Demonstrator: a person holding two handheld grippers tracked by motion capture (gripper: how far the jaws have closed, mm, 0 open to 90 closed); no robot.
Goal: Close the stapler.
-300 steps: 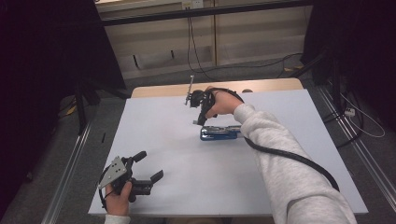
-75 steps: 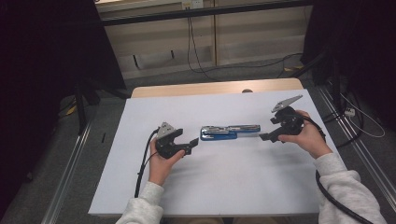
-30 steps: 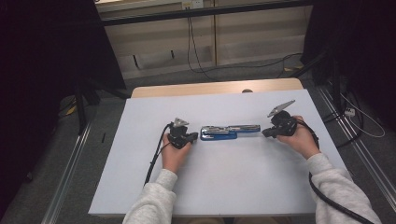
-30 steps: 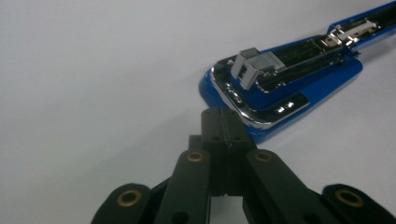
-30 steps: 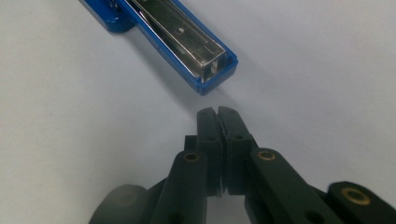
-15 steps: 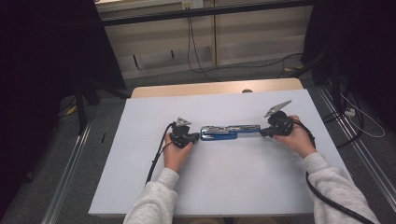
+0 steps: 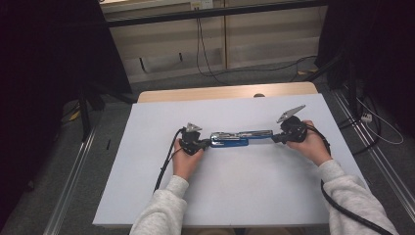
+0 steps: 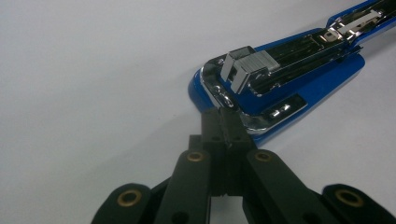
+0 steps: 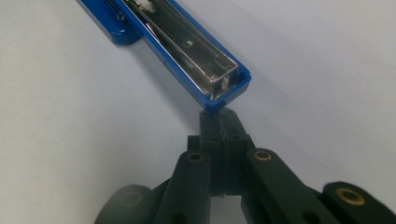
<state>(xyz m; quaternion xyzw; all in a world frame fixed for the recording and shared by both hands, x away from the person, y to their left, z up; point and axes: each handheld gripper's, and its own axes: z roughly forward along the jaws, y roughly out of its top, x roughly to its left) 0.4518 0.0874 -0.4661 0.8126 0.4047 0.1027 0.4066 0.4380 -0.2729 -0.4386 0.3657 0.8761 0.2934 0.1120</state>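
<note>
Pale grey knit sleeves [image 7: 161,215] on both forearms, ribbed at the cuffs. Left gripper [image 7: 203,143] black and compact, topped by a grey three-cornered plate; black cable [image 7: 164,166] trailing back along the arm. Right gripper [image 7: 276,138] likewise black, its grey plate tilted up to a point, with a thicker black cable [image 7: 342,208] looping past the cuff. Up close, matte black fingers [image 8: 223,126], squared and blocky at the tips, carried on paired flat links; brass-coloured rivets [image 8: 196,157] ringed at each pivot, larger brass bushings [image 8: 130,198] lower down. Same black links and brass rivets [image 9: 262,155] on the other.
</note>
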